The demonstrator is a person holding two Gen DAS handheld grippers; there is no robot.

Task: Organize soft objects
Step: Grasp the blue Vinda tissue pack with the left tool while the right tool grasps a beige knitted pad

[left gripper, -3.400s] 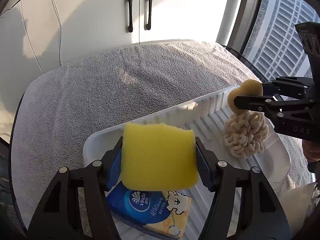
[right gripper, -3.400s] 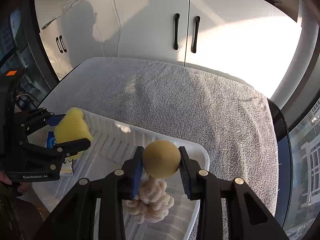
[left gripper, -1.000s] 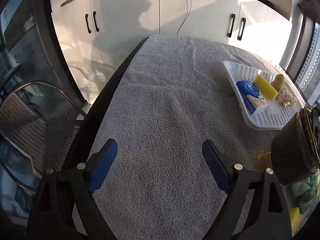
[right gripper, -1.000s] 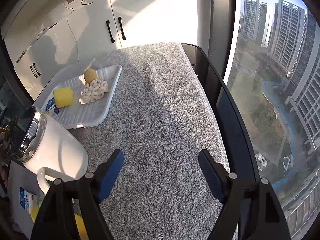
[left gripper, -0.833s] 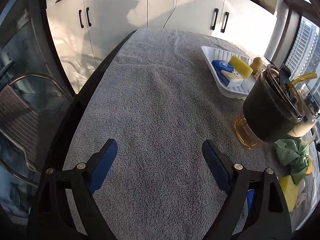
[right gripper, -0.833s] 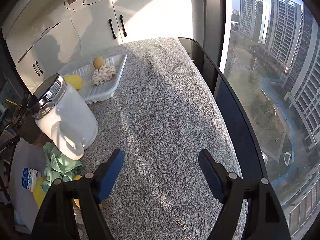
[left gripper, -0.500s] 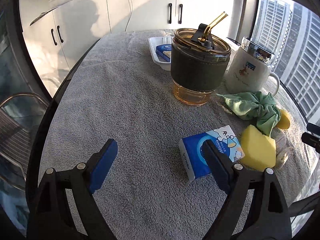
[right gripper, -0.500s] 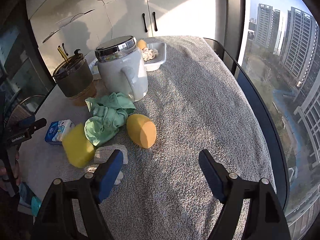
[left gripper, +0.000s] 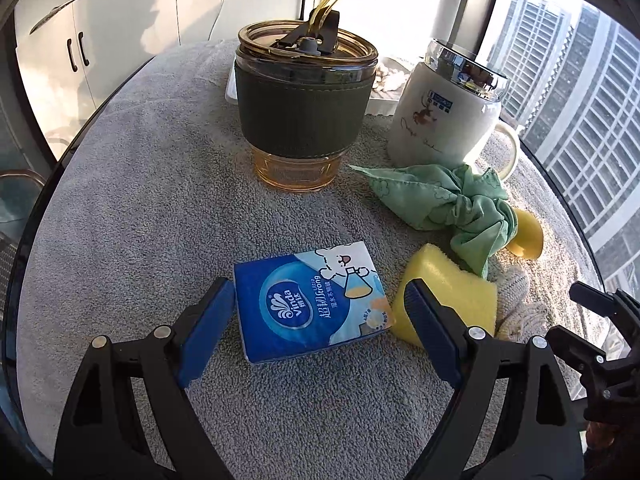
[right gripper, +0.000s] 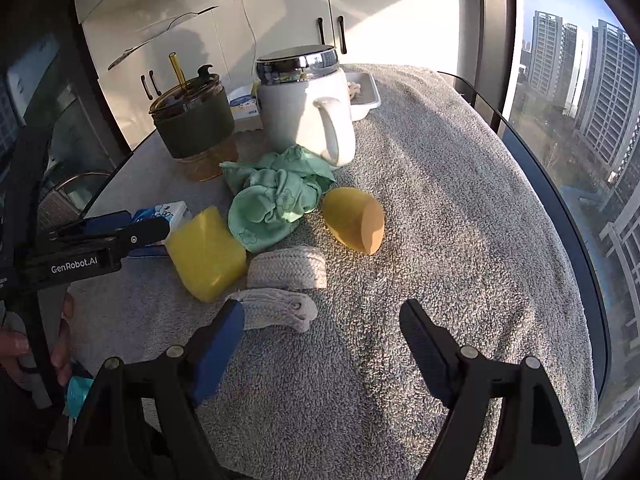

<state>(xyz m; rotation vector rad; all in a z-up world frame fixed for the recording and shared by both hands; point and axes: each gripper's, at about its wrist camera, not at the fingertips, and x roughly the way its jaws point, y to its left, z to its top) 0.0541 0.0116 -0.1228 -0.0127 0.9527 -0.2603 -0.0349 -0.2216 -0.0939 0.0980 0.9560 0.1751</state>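
The blue tissue pack (left gripper: 310,306) carries the word "Vinda" with "Ultra Strong" and some Chinese characters beside a white cartoon bear. On the side of the left gripper (left gripper: 318,310), seen from the right wrist camera, the writing "GenRobot.AI" can be read. The white mug (left gripper: 444,118) has a small blue label and a drawn deer, but its text is too small to read.

Half a second ago the left gripper was further back from the tissue pack; now its wide-open jaws stand on both sides of the pack, not closed on it. The right gripper (right gripper: 320,330) has also come closer to the pile, its jaws wide and holding nothing.

The soft things lie together on the grey towel (right gripper: 460,208): the yellow sponge (right gripper: 206,254) just beside the tissue pack, the green cloth (right gripper: 276,196), the yellow egg-shaped sponge (right gripper: 354,220) and two pale knitted pieces (right gripper: 286,268). Behind them stand the mug and a dark-sleeved tumbler (left gripper: 304,108) with an amber straw, and further back the white tray (right gripper: 366,94). White cabinets (right gripper: 288,28) close the room, and tall buildings show through the window (right gripper: 580,100).
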